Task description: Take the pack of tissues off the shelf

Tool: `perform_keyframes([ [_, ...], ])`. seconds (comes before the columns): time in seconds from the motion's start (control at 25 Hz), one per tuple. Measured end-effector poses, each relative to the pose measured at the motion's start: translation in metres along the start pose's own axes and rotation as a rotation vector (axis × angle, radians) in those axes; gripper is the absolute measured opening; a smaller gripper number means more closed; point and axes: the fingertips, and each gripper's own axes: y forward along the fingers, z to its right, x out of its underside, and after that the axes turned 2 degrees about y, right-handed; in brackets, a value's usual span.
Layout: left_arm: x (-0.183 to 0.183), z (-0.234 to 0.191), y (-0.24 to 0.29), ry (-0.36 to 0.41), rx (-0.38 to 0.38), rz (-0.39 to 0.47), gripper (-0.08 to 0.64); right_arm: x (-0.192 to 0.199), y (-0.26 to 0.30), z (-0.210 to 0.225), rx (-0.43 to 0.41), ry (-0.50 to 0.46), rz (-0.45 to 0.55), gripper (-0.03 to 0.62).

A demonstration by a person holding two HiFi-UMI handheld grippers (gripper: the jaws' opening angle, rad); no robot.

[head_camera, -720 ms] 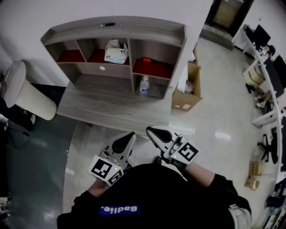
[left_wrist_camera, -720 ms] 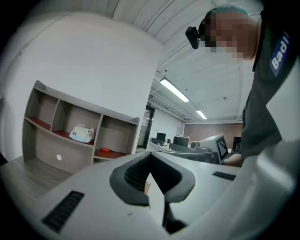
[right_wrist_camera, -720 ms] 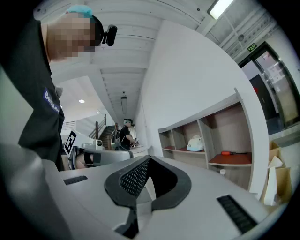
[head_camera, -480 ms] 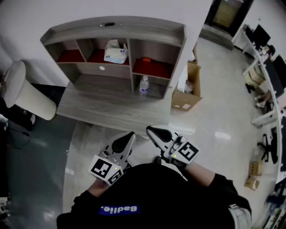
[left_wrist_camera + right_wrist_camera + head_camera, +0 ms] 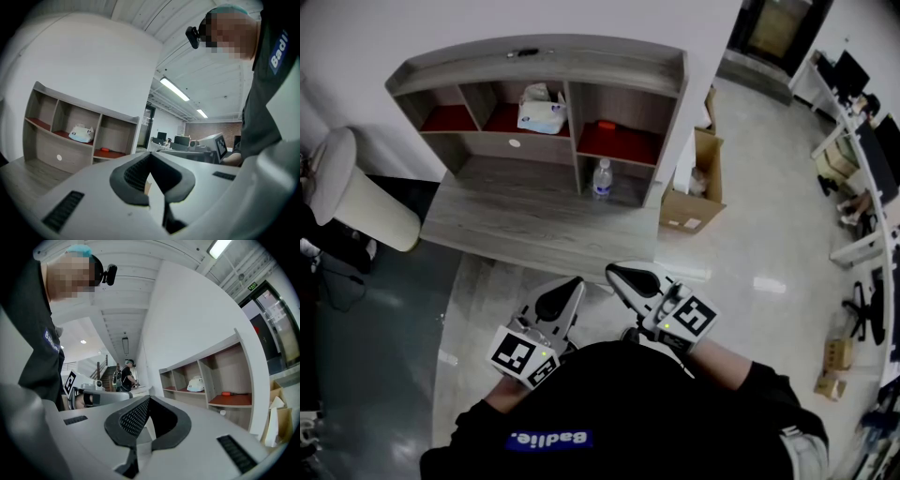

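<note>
1. The pack of tissues (image 5: 542,108) sits in the middle upper compartment of the wooden shelf unit (image 5: 534,54), on a red liner. It stands against the divider on that compartment's right side.
2. The shelf unit stands at the back of a grey wooden desk (image 5: 516,220), against the white wall.
3. The upper compartment to the right of the tissues holds a small orange-red object (image 5: 606,124); it is too small to tell what it is.
4. Below that compartment, a clear water bottle (image 5: 602,178) stands upright in an open bay.
5. The left gripper (image 5: 563,292) is level and close to the person's body, over the floor in front of the desk. Its jaws are pressed together at the tips with nothing between them.
6. The right gripper (image 5: 627,277) is just beside it, also level. Its jaws likewise meet at the tips and hold nothing.
7. Both grippers are well apart from the shelf and the tissues.
8. An open cardboard box (image 5: 692,192) stands on the floor to the right of the desk.
</note>
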Motion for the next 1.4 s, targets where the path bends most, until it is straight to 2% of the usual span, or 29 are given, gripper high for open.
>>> perform_keyframes([
  [1.04,0.007,0.025,0.043,0.011,-0.132,0.023,0.002,0.008,-0.042,0.035,-0.122,0.060,-0.034,0.029],
  [1.4,0.008,0.004,0.043,0.005,-0.179,0.036,0.002,0.014,-0.033,0.048,-0.131,0.076,-0.064,0.029],
])
